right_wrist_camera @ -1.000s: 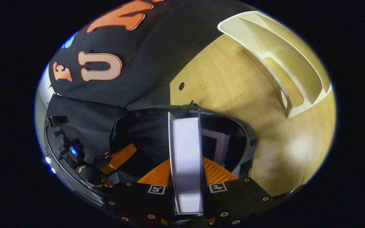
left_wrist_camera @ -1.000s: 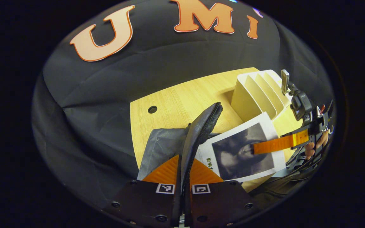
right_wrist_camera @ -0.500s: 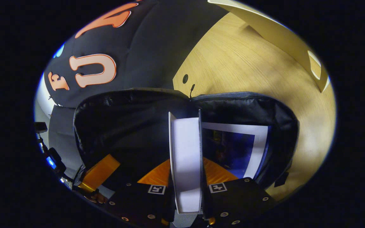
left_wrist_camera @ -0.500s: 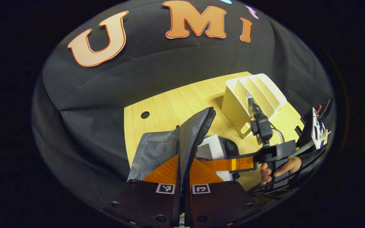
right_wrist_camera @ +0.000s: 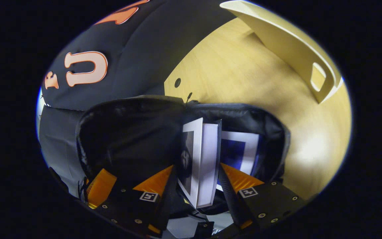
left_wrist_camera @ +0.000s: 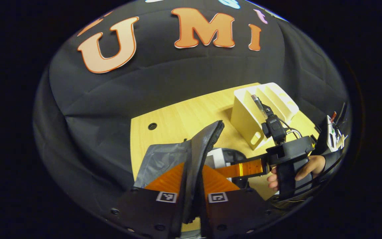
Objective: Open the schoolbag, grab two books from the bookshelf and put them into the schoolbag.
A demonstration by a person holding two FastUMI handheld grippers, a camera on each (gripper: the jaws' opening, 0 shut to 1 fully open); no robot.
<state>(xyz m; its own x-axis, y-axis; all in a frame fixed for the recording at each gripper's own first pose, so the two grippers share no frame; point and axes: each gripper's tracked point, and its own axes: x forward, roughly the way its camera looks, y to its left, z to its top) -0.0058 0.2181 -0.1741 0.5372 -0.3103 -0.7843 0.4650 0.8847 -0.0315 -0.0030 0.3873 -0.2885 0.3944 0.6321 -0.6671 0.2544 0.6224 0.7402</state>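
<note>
so my left gripper [left_wrist_camera: 192, 186] is pinched on the raised flap [left_wrist_camera: 201, 146] of the schoolbag [left_wrist_camera: 164, 159], a grainy dark fabric edge with a zipper line running up between my fingers. ahead and to the right of it, the right gripper [left_wrist_camera: 244, 167] reaches into the bag mouth, a hand [left_wrist_camera: 305, 167] wrapped round its handle, with the cream plastic bookshelf [left_wrist_camera: 249, 119] and its slanted dividers just behind on the pale wood-grain table [left_wrist_camera: 177, 116].

in the right gripper view my right gripper [right_wrist_camera: 199, 186] has its fingers spread apart, and a thin glossy book [right_wrist_camera: 201, 159] stands on edge between them inside the schoolbag [right_wrist_camera: 124, 132]; i cannot tell whether either finger still touches it. a second book [right_wrist_camera: 240, 151] with a white border lies flat against the bag's inner wall just right of it. the bookshelf [right_wrist_camera: 293, 53] sits farther ahead to the right.
</note>
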